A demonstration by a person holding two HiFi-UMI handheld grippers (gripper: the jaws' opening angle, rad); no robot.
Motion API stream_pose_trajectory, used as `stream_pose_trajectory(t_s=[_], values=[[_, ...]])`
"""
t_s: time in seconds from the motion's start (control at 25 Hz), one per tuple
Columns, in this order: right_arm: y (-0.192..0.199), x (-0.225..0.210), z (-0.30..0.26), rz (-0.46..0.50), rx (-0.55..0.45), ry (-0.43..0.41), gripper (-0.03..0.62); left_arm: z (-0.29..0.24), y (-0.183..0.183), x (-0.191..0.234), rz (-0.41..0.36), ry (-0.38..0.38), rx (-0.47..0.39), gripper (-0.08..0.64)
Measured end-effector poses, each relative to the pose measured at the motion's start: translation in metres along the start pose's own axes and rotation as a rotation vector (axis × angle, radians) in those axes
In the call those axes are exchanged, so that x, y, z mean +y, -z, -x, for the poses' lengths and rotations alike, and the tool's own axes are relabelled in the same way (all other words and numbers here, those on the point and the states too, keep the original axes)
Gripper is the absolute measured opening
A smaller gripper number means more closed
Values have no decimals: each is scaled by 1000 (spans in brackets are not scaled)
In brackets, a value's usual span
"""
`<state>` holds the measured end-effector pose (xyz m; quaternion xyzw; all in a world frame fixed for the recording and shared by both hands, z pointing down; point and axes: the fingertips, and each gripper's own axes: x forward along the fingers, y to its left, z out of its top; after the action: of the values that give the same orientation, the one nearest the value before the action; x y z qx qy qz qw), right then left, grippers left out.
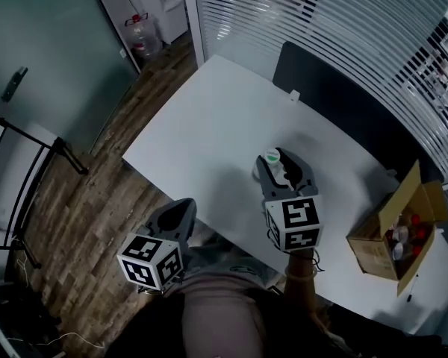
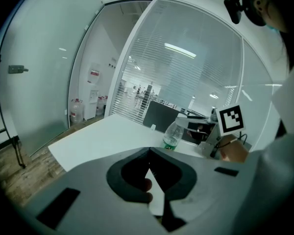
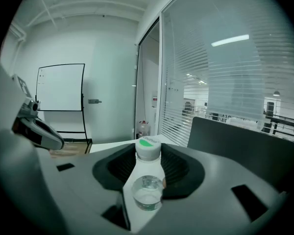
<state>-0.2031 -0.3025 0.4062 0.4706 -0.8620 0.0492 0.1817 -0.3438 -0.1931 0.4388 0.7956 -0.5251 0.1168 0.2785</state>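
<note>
A clear plastic water bottle point(image 1: 272, 157) with a white and green cap stands on the white table point(image 1: 209, 118). My right gripper point(image 1: 278, 162) is shut on its upper part. In the right gripper view the bottle point(image 3: 148, 180) fills the gap between the jaws, cap point(image 3: 148, 148) on top. The left gripper view shows the same bottle point(image 2: 172, 137) upright with the right gripper point(image 2: 200, 126) clamped near its top. My left gripper point(image 1: 184, 207) hangs off the table's near edge by the person's body. Its jaws meet at the tips point(image 2: 149, 152) with nothing between them.
An open cardboard box point(image 1: 392, 233) holding several bottles sits at the table's right end. A dark chair back point(image 1: 321, 73) stands behind the table before blinds. On the wood floor are a water jug point(image 1: 142, 39) and a black stand point(image 1: 52, 148).
</note>
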Motion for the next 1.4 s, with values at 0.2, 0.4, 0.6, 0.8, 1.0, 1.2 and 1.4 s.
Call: stream_pose_trajectory(t_s=[0.2, 0.4, 0.6, 0.8, 1.0, 1.2, 1.4], values=[[7, 10, -13, 4, 13, -19, 173, 6, 4, 11, 11, -25, 6, 9], [17, 20, -19, 8, 27, -27, 172, 11, 9, 17, 17, -38, 11, 9], [26, 23, -22, -9, 38, -31, 173, 9, 11, 18, 15, -35, 24, 9], [35, 22, -23, -21, 53, -25, 172, 5, 12, 15, 8, -20, 36, 9], [41, 24, -23, -30, 46, -21, 173, -1, 13, 11, -3, -5, 47, 9], [47, 24, -21, -54, 41, -24, 173, -6, 13, 6, -27, 1, 54, 9], [51, 24, -17, -62, 42, -17, 173, -7, 14, 3, -30, 21, 60, 9]])
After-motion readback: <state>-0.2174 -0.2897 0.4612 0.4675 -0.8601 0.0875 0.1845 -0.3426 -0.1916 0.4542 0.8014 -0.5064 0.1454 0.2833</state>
